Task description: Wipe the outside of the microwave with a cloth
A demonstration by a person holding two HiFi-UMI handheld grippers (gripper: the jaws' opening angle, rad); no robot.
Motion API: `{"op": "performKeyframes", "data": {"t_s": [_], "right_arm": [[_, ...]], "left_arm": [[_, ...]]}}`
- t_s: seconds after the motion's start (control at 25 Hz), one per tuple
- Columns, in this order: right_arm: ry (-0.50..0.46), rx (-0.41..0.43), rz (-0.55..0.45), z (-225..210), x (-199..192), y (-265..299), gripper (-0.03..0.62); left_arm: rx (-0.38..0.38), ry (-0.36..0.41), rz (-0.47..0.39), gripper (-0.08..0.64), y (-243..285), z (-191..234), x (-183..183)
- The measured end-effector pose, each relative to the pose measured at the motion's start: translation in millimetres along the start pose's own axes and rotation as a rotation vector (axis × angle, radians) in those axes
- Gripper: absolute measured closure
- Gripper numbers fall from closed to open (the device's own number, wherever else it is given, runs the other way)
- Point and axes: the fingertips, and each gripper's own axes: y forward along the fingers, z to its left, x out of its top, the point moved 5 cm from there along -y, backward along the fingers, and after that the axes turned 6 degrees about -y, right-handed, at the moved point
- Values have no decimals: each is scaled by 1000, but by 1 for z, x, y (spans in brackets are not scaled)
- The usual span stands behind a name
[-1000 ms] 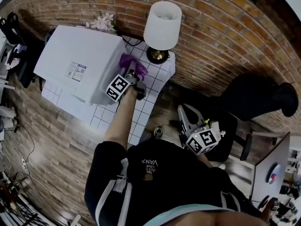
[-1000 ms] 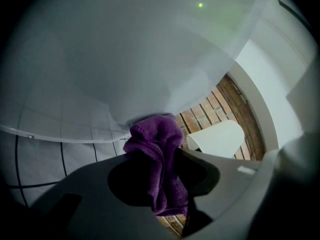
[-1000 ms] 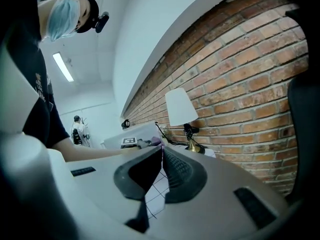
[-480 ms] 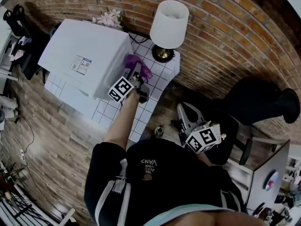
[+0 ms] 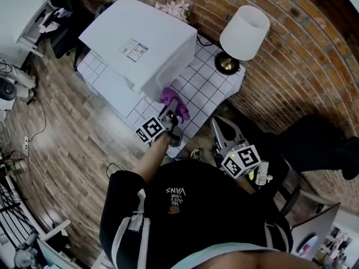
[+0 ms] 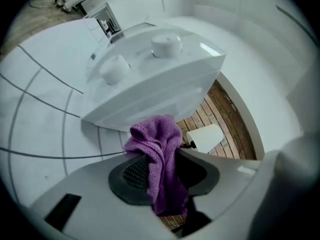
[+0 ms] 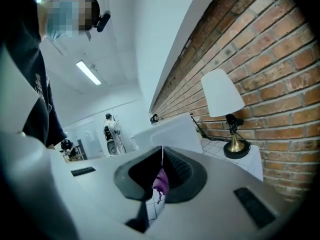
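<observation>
The white microwave (image 5: 140, 43) stands on a white tiled table (image 5: 207, 86). A purple cloth (image 5: 175, 100) is pressed near the microwave's front right corner, with my left gripper (image 5: 170, 112) shut on it. In the left gripper view the cloth (image 6: 160, 149) hangs bunched between the jaws of the left gripper (image 6: 162, 171), just short of the microwave's (image 6: 150, 84) knob panel. My right gripper (image 5: 223, 130) hangs off the table's edge to the right, jaws together and empty. In the right gripper view this gripper (image 7: 161, 171) points toward the microwave (image 7: 170, 129).
A lamp (image 5: 244, 32) with a white shade and brass base stands on the table's far right corner, against the brick wall (image 5: 291, 55). Pale flowers (image 5: 174, 7) sit behind the microwave. A black chair (image 5: 314, 144) is at the right. Wood floor (image 5: 50, 150) lies to the left.
My left gripper has drawn the cloth back along the microwave's right side toward its front corner. The head view has shifted, and the right gripper stays low at the right.
</observation>
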Motion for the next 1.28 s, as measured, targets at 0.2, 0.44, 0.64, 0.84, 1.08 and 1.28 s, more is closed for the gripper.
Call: {"op": "performKeyframes", "data": {"t_s": [0.2,0.44,0.64,0.84,1.08,1.28], "right_arm": [[-9,71,21,20,-4,14,588],[-8,54,28,23,-6,11,588],[-1,-32,23,6,-5,-6,588],[23,-144,20,-14,-8,-30,588],[58,-259,21,-37,-14,-56,588],[78,-320,23,-51,-18,-69,588]], "left_arm": [[66,-17,-57,419,-43,27,10],[80,-37,-53,419,-34,43,19],[46,-47,6,419,10,38,8],[15,-30,56,419,70,30,-1],[-8,-28,90,419,140,18,-6],[-13,2,117,419,188,9,-12]]}}
